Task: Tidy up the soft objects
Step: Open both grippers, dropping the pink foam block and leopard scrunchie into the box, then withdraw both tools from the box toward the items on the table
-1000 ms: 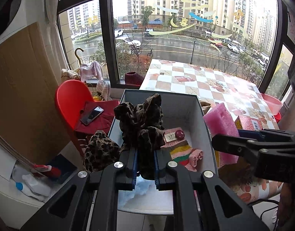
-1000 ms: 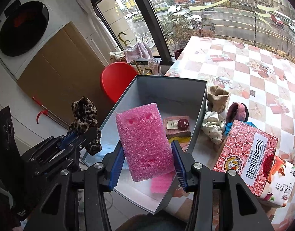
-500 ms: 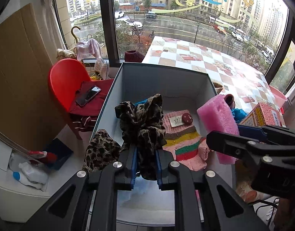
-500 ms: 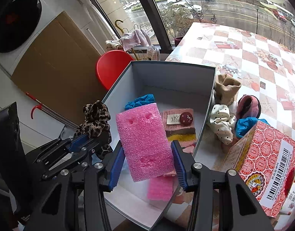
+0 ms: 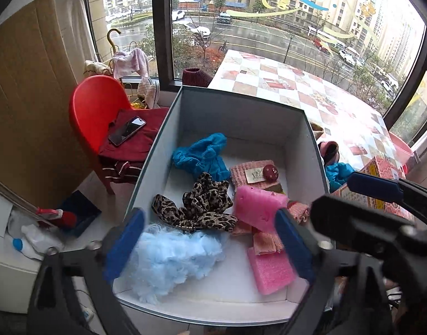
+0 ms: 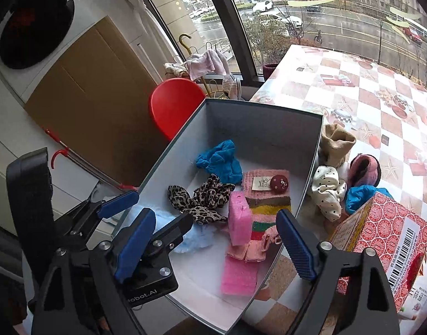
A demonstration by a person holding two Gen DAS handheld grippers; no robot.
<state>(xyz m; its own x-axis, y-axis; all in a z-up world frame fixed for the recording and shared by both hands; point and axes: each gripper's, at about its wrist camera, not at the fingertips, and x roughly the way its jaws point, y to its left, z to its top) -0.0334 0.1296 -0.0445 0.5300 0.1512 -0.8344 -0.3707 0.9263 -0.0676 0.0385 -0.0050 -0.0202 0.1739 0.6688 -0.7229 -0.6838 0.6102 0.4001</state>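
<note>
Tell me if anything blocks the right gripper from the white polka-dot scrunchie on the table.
The box's right wall stands between: the open right gripper hangs over the box interior, and the white polka-dot scrunchie lies just outside that wall. Lifting over the rim looks enough.

Matt grey cardboard box holding porous pink foam blocks, a leopard-print cloth scrunchie, fluffy pale-blue fibre and a knitted striped sock; beside it, a glossy red plastic chair

Large dark-framed windows admit overcast daylight — a wet street and apartment blocks lie outside. A red chair stands beside a checkered table.
</note>
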